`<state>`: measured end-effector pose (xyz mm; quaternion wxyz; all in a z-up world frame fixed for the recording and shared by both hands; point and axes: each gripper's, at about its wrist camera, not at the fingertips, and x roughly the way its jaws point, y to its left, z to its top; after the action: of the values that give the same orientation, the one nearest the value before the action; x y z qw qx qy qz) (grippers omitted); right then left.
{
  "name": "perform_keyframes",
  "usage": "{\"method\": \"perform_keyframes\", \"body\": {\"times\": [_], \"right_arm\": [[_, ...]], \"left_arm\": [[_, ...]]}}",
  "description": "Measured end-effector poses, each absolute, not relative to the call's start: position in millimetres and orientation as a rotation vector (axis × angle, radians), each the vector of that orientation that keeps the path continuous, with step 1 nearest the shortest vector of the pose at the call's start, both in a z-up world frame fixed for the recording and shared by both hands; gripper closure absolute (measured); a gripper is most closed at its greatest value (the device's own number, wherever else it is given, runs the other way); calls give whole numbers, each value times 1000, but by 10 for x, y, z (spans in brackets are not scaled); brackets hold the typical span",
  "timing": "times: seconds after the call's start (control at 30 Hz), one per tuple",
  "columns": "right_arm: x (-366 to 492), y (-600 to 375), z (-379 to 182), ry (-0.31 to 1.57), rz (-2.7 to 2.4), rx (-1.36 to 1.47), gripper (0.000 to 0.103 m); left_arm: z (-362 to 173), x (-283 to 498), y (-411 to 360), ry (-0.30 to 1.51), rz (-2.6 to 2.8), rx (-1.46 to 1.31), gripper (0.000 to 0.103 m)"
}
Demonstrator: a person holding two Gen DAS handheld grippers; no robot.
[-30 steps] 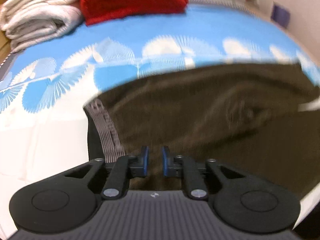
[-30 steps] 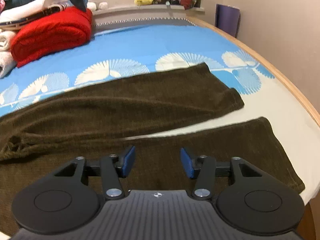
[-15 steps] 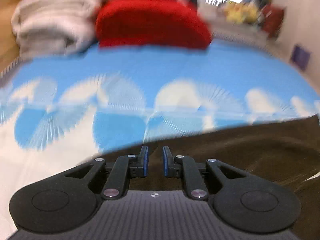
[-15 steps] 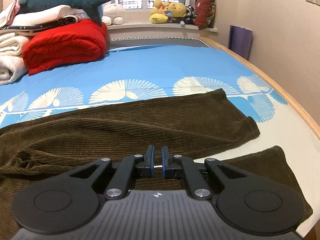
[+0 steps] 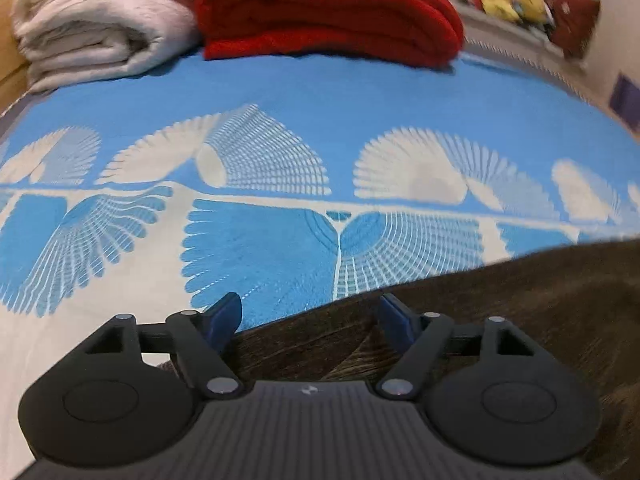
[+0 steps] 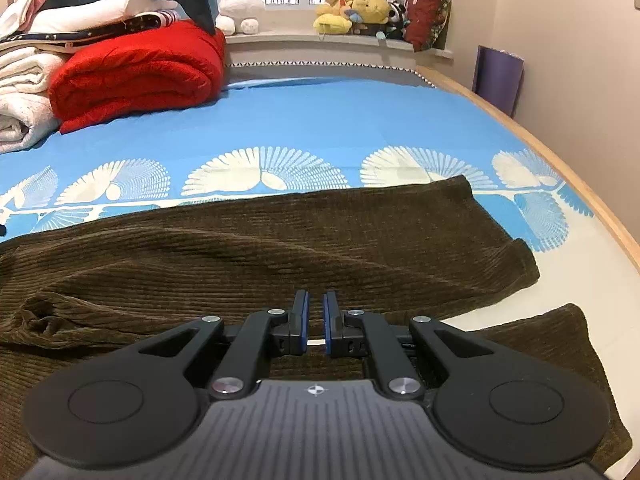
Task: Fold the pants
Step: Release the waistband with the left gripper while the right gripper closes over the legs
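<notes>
1. The brown corduroy pants lie spread on the bed, across its near part, on the blue sheet with white fan shapes.
2. One pant leg runs toward the wooden bed edge; the other leg lies nearer the camera, with a strip of white sheet between the two.
3. A bunched wrinkle sits in the pants at the far left of the right wrist view.
4. The right gripper hangs over the near leg with its fingers drawn together, only a thin slit between the blue pads; whether cloth is pinched there cannot be told.
5. The left gripper sits at the upper edge of the pants. Its jaws have just been opening and now stand wide apart; the pads do not press on the cloth, which lies under and between them.
6. Beyond the pants, at the head of the bed, a folded red blanket rests beside a stack of white blankets.
7. Soft toys line the window ledge behind the bed.
</notes>
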<state>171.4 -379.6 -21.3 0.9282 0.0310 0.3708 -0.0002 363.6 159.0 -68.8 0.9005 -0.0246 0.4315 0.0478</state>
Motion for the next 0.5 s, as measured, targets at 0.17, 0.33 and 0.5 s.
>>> {"method": "perform_keyframes", "body": {"times": [0.17, 0.33, 0.5], "right_arm": [[1729, -3781, -251, 768, 0, 30, 95], [1694, -3842, -259, 773, -16, 27, 95], [1648, -3930, -244, 774, -45, 33, 95]], "left_arm": [[-895, 3711, 1530, 942, 48, -5, 42], [-786, 3621, 1342, 897, -10, 141, 91], [-475, 3303, 1208, 853, -27, 199, 98]]}}
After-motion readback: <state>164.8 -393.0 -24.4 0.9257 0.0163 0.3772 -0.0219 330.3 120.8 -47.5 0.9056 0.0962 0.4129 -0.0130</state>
